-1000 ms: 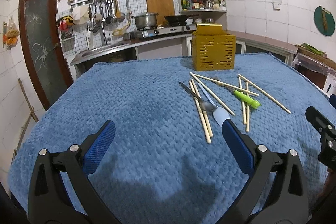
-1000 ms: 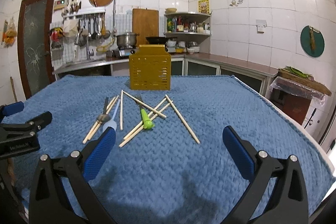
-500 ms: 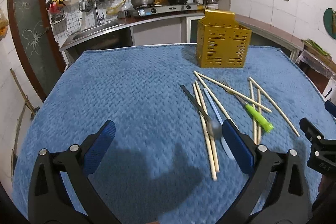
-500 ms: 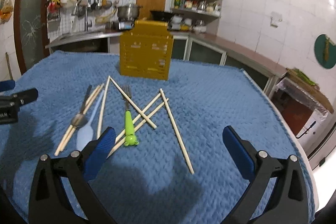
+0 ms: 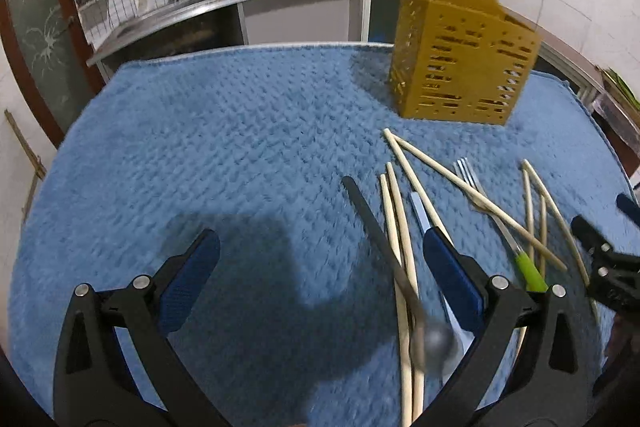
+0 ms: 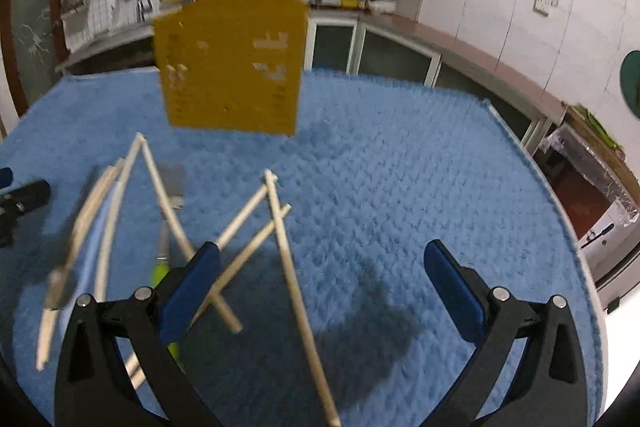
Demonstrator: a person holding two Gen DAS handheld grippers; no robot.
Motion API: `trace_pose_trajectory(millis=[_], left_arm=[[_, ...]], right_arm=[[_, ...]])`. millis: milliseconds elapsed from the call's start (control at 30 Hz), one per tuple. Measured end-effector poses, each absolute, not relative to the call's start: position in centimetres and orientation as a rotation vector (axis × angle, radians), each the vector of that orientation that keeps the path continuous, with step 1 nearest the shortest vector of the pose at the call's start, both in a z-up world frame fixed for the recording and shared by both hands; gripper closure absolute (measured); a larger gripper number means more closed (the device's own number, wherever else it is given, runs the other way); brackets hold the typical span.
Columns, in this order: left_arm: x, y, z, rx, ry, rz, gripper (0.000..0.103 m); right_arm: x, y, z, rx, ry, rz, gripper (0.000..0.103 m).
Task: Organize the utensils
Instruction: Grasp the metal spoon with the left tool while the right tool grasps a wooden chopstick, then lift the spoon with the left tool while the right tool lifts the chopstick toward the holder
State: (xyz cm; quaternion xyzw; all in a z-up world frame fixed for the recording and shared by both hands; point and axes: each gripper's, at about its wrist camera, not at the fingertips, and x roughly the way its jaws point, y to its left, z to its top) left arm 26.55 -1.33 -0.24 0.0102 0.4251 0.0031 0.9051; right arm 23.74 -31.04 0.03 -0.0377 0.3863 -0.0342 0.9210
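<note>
Now both your tongs hang spread wide and empty over the utensils.

Your left gripper (image 5: 320, 267) sits low in its frame, right pad over the chopsticks (image 5: 400, 223) and spoon (image 5: 436, 341). Your right gripper (image 6: 320, 287) straddles one chopstick (image 6: 296, 291), lower centre. The fork (image 5: 500, 227) lies lower right, the yellow holder (image 5: 460, 67) upper right, on the blue cloth (image 5: 240, 147).

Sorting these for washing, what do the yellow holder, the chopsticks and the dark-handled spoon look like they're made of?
Yellow holder: likely matte moulded plastic, given its slotted walls. Chopsticks: pale, unvarnished, probably bamboo or wood. Spoon: grey metallic bowl; handle material unclear.
</note>
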Motion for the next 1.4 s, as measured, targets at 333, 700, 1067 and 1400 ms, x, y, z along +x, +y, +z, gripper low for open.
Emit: trace_pose_trajectory(millis=[333,700,1067,1400], left_arm=[[30.3,-2.1,-3.7,0.054,1.005,-0.009,0.021],[30.8,-2.3,-3.9,0.055,1.019,-0.048,0.024],[30.3,-2.1,-3.2,0.007,1.009,-0.105,0.062],[28.9,-1.0,-3.1,-0.082,0.946,-0.114,0.086]], right_arm=[[26.3,-32.0,-1.5,-0.004,0.848,-0.049,0.005],[28.1,-32.2,-2.0,0.052,0.888,0.013,0.050],[28.2,-32.1,-2.4,0.050,0.915,0.022,0.084],[27.8,-31.9,-2.7,0.045,0.887,0.017,0.083]])
